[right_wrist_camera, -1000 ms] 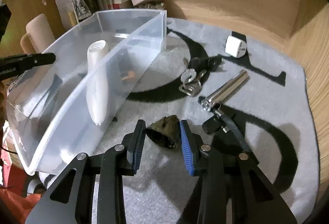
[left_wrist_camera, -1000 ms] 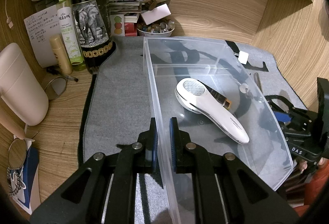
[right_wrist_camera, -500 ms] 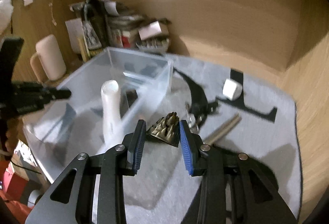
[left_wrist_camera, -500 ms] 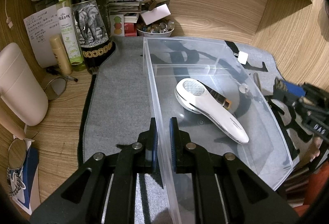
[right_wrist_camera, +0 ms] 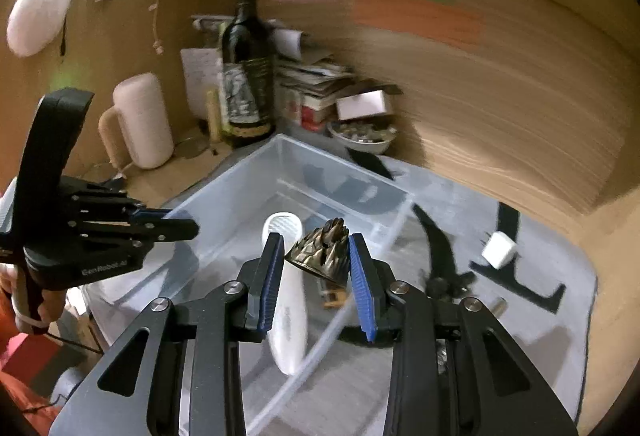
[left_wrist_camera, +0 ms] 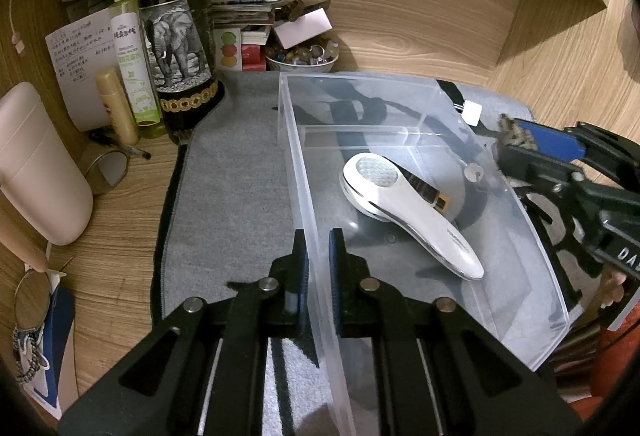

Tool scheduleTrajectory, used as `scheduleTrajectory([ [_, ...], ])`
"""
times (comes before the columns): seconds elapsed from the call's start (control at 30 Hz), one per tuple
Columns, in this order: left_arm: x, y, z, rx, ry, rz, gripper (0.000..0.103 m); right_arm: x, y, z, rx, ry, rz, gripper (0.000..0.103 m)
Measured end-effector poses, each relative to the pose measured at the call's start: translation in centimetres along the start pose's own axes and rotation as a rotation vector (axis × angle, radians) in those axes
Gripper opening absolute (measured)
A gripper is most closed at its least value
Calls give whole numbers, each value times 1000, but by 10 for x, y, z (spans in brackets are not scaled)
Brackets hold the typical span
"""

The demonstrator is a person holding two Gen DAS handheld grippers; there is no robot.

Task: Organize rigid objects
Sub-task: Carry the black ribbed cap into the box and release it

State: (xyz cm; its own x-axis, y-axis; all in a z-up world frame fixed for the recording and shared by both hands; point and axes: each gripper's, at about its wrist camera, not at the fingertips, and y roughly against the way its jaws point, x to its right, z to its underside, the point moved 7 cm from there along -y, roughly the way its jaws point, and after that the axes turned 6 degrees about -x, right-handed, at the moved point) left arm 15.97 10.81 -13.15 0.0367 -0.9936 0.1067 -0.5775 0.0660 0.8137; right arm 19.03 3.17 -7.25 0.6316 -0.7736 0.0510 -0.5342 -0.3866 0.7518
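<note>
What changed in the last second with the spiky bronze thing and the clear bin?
The right tongs, shut on the spiky bronze ornament, lifted it off the grey mat and carried it over the clear bin. The left tongs stayed clamped on the bin wall; the white handheld device stayed put.

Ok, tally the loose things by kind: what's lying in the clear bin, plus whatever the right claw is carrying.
In the clear bin:
White handheld device: 1
Dark stick with orange tip: 1
Held in the right claw:
Spiky bronze ornament: 1
Total: 3
</note>
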Motion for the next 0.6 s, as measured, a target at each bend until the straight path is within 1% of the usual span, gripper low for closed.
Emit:
scheduleTrajectory([
  [0.17, 0, 0, 0, 7, -5, -4, 9, -13, -16, -1, -39, 35, -34, 30],
  [0.4, 0, 0, 0, 12, -9, -2, 9, -31, -37, 7, -116, 86, -85, 30],
  [0.6, 0, 0, 1, 15, -10, 1, 9, -41, -51, 14, -181, 121, -101, 30],
])
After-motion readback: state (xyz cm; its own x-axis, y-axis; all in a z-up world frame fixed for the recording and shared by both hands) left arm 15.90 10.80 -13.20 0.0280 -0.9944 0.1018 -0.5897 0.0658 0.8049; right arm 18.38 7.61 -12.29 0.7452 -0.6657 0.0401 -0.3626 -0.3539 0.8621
